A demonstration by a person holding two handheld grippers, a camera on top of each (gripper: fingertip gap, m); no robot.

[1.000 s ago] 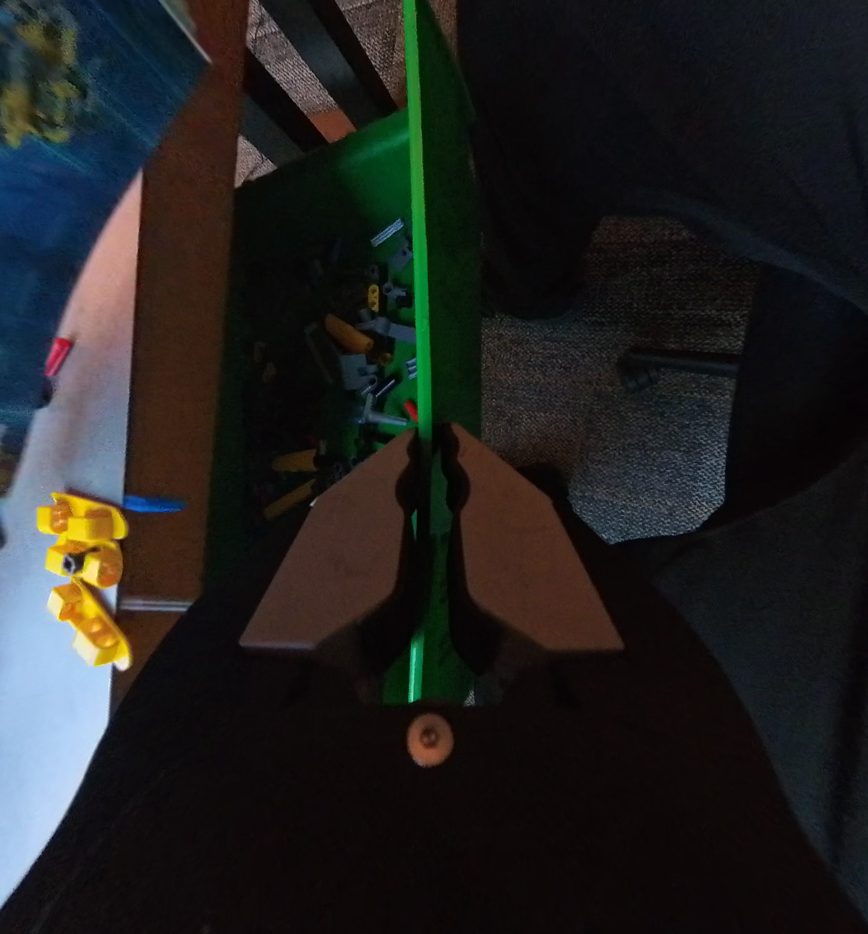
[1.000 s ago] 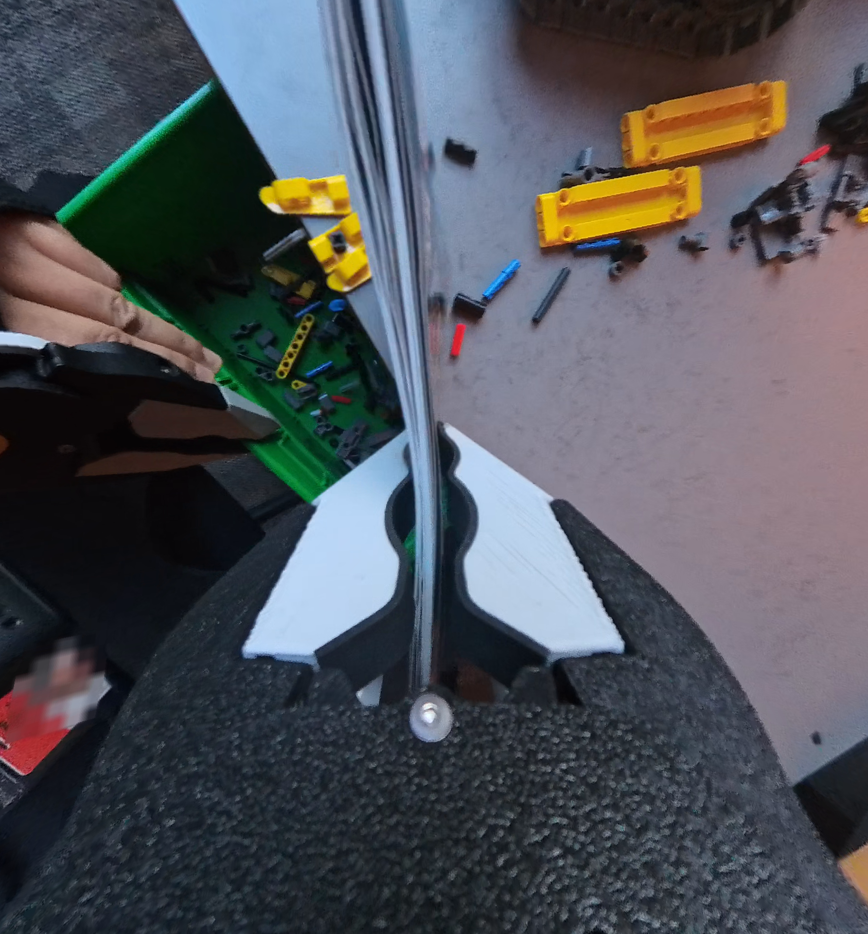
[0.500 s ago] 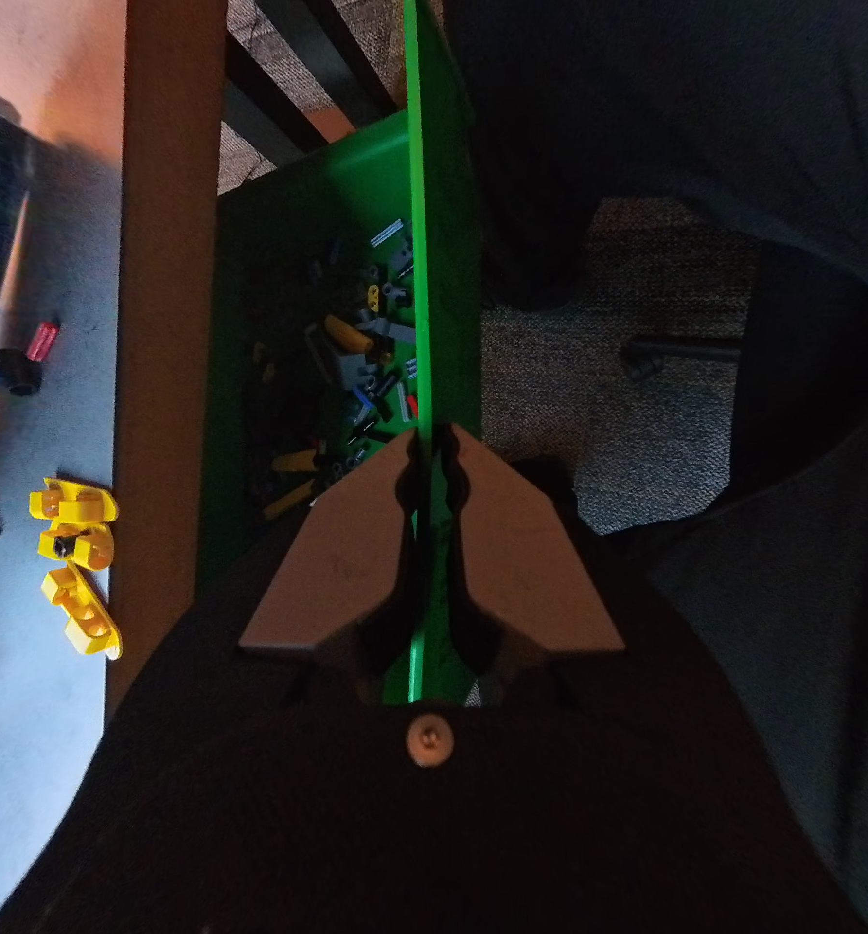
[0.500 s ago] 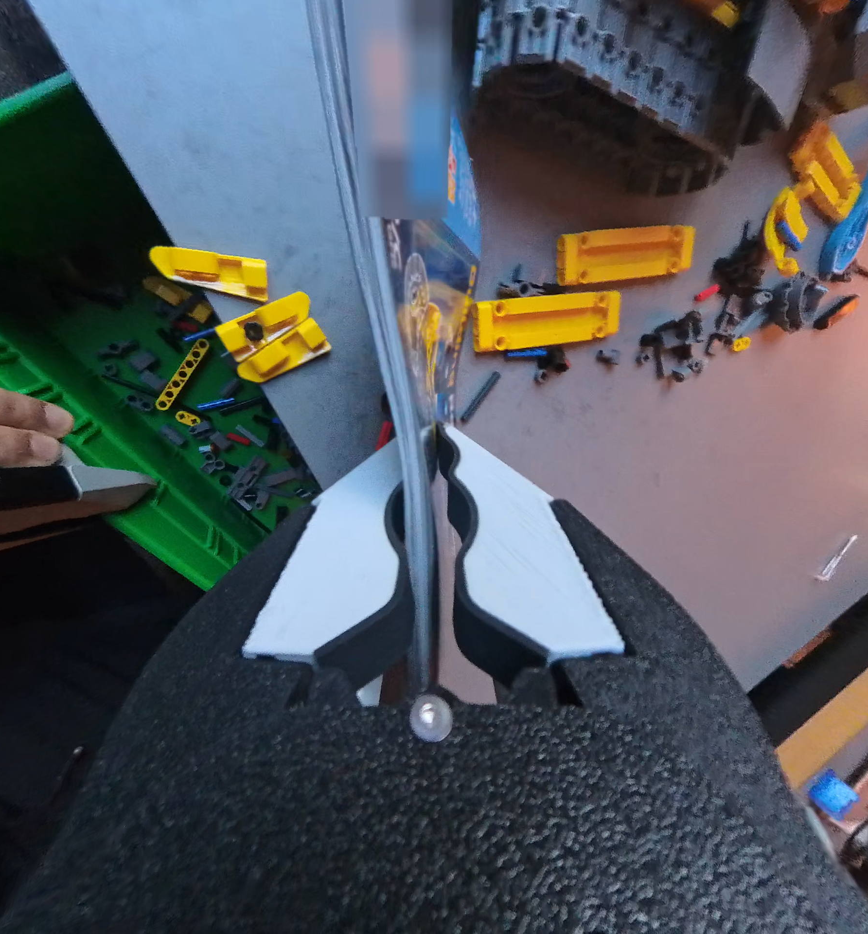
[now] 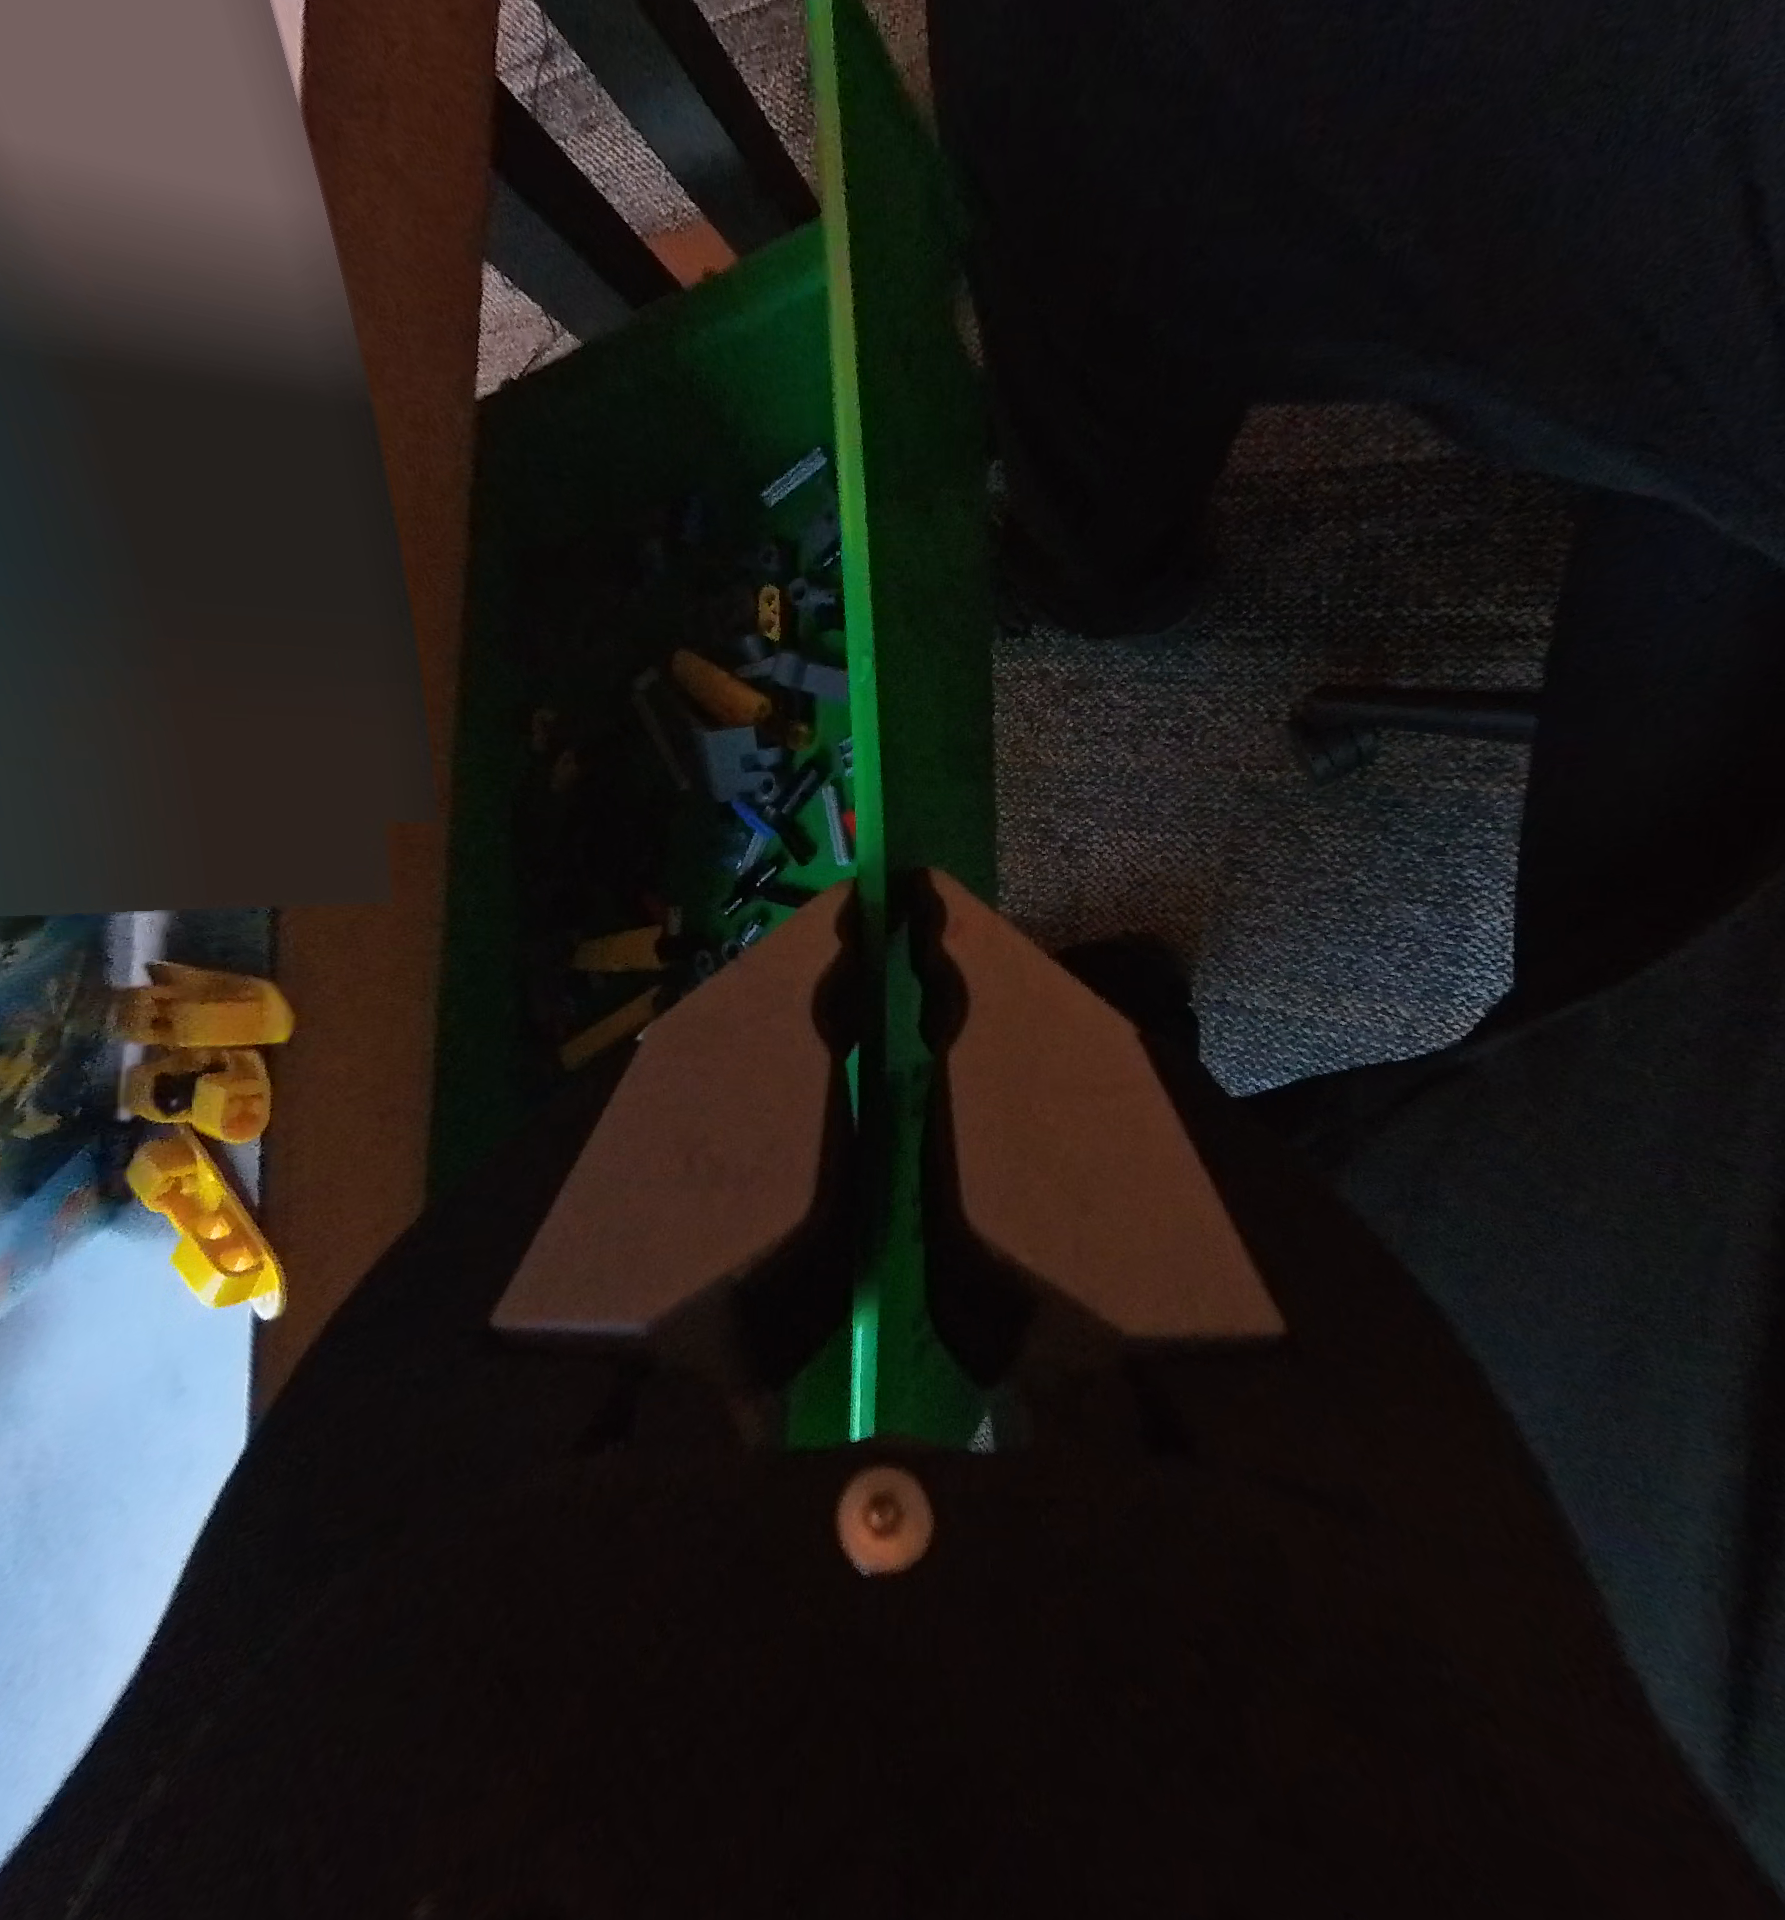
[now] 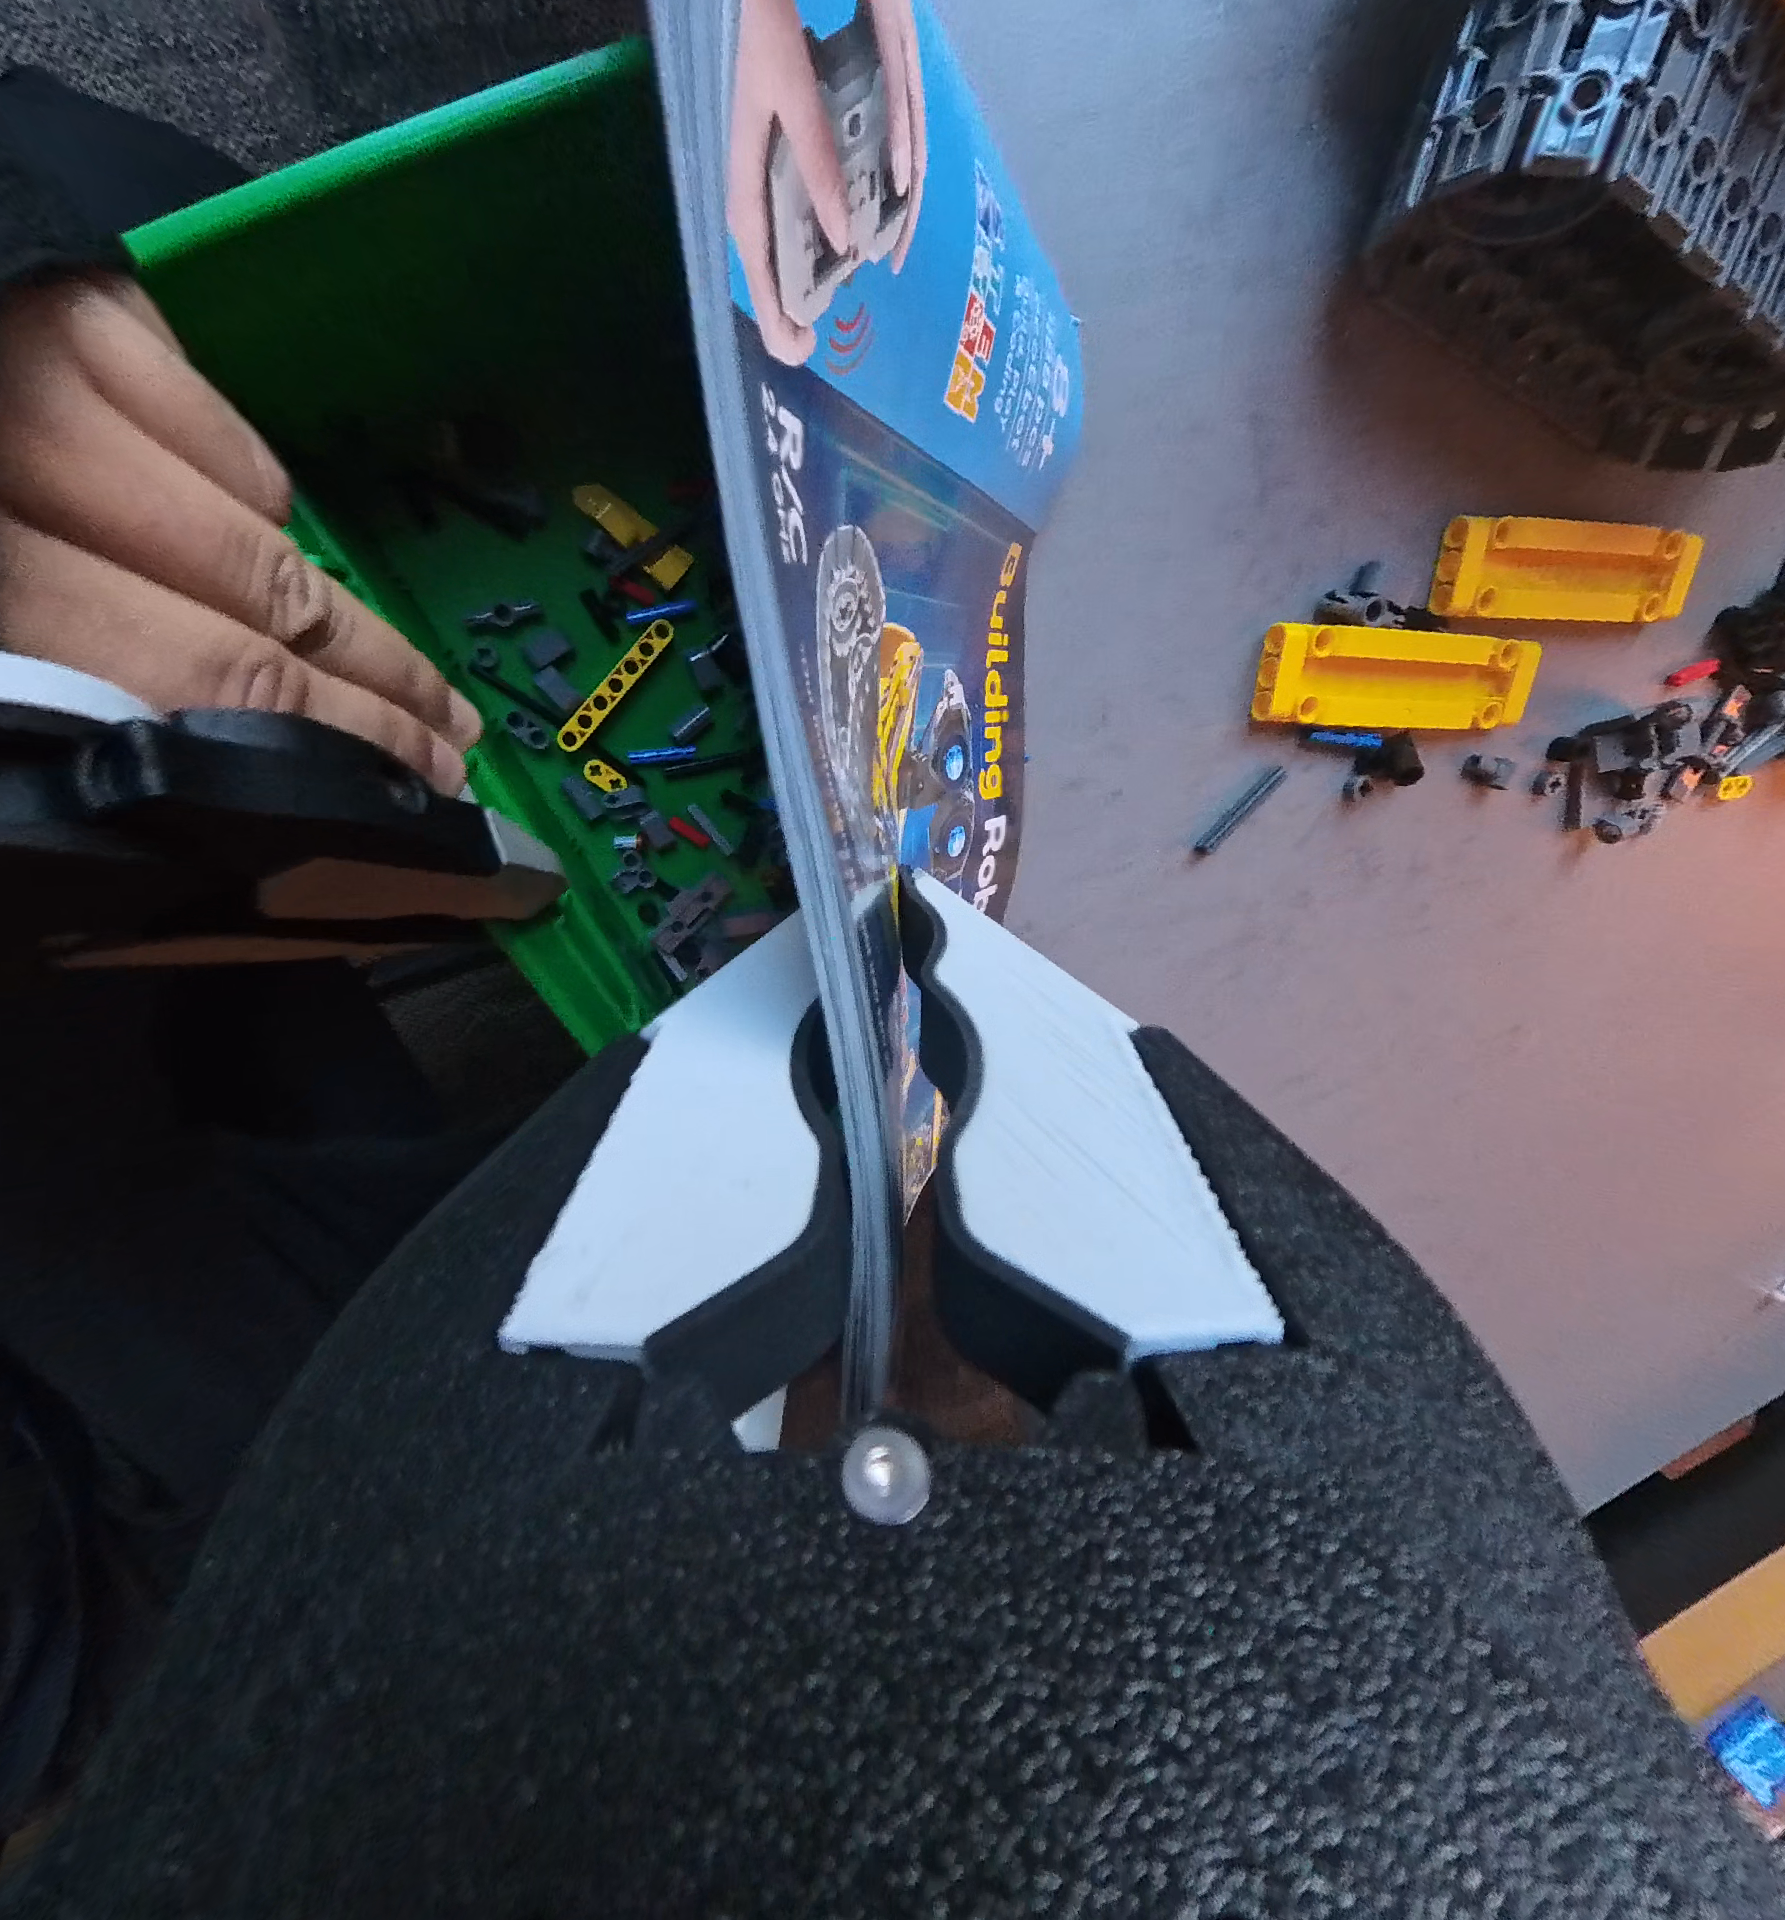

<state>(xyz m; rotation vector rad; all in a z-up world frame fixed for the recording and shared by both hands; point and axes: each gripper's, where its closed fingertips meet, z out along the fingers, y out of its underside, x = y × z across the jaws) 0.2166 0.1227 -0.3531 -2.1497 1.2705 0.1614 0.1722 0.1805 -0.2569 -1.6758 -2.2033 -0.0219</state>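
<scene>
The left tool (image 5: 890, 914) is clamped narrow on the wall of a green bin (image 5: 909, 436), which runs edge-on up the middle of its view, so only the thin bright rim and one dim inner face show. The view is dark. Small parts (image 5: 753, 748) lie in the bin's bottom, grey, black and yellow, too murky to tell apart. Left of the bin stands the brown edge of the counter (image 5: 389, 312), and on its pale top lie three yellow pieces (image 5: 204, 1122), partly over a blurred blue print. The upper left is masked by a mosaic patch. To the right are carpet (image 5: 1231, 810) and dark cloth whose shape cannot be read.

The right tool (image 6: 883, 914) is closed on a booklet (image 6: 898, 436) held edge-on, its page edges smeared and its top cut off by the frame; only the cover's right face shows. It hides part of the bin (image 6: 431, 260) behind it, which sits at the left, off the counter's edge. There the left tool (image 6: 524, 894) shows from the side, gripping the bin's ribbed wall, with a hand (image 6: 171, 582) above it. Loose parts (image 6: 618, 686) in the bin are clear here. Right of the booklet, on the counter (image 6: 1387, 1091), lie two yellow plates (image 6: 1470, 623), scattered dark bits (image 6: 1698, 727) and a grey tracked model (image 6: 1636, 239), cut off at the top.
</scene>
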